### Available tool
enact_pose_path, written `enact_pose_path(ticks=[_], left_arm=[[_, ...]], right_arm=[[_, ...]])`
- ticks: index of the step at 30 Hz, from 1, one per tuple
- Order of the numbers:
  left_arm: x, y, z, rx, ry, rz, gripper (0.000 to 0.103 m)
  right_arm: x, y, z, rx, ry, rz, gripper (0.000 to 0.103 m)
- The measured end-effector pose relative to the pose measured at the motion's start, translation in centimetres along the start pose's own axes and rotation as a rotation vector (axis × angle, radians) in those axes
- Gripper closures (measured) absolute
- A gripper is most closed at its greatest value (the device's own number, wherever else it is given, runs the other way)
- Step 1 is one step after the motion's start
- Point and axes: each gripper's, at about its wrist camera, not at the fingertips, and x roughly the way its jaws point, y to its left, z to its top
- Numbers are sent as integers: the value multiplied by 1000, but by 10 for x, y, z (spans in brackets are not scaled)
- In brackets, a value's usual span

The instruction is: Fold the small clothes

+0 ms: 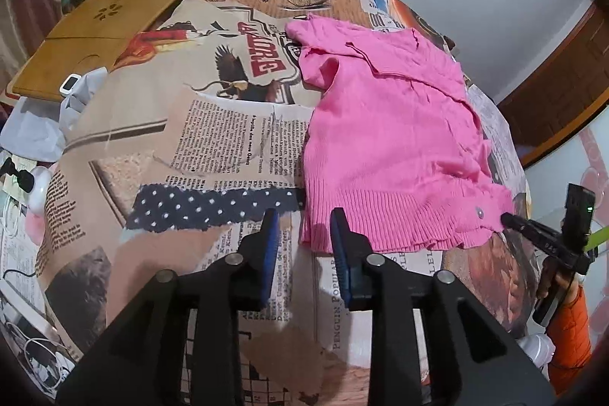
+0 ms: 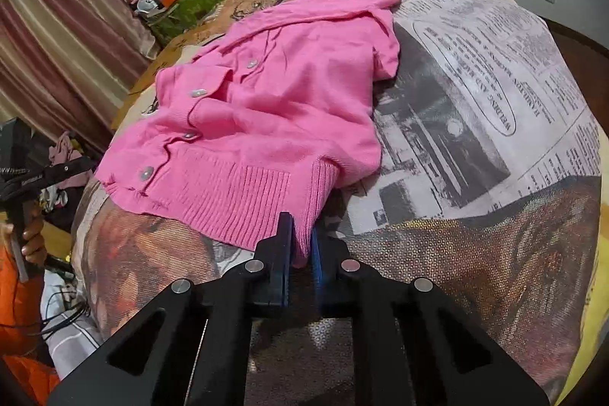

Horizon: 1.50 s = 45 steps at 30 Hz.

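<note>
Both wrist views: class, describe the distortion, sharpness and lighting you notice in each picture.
Left wrist view: fisheye bends the table into a dome, corners go black, pink cardigan stays sharp, light soft and even. Right wrist view: same bulge, newsprint curves, right tongs cast only a faint shadow; no glare.

A bright pink ribbed cardigan (image 1: 384,139) with pearly buttons (image 2: 146,173) lies on a newspaper-print tabletop (image 1: 213,139) crossed by a navy, white-dotted strip (image 1: 205,206).
</note>
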Motion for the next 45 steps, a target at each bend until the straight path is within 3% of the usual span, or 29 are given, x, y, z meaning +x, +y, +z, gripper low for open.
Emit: enact_pose_path(ticks=[5,9,15,17,18,19,22,29,37,42,45], left_arm=[[11,-11,3,29,21,4,73],[20,-16,6,41,35,4,65],[39,-28,-4,52,89,-58,64],[39,-33,-4,65,85,-79,75],[40,-34,-4,59,94,-110,90],[42,-34,-4,50,110,-139,94],[41,-38,-3,66,103,-132,96],[9,-50,17,112,-29,-86,97],[-54,-71,77,146,-262,-86,97],[-61,-70,117,126,-324,-69,97],[-46,-64,144,89,-316,-62,97]], right_arm=[[-23,1,3,-10,-70,-16,97],[-50,-7,2,15,-124,-32,98],[-72,-12,-10,38,-157,-44,98],[-69,-13,-12,36,-149,-51,98],[-67,-13,-12,36,-146,-53,98],[-65,-14,-11,36,-143,-53,98],[-62,-11,-7,31,-148,-49,98],[-68,-2,8,1,-197,-32,98],[-88,15,55,-75,-317,-34,98],[-95,17,91,-97,-395,-49,98],[-91,15,112,-105,-418,-61,98]])
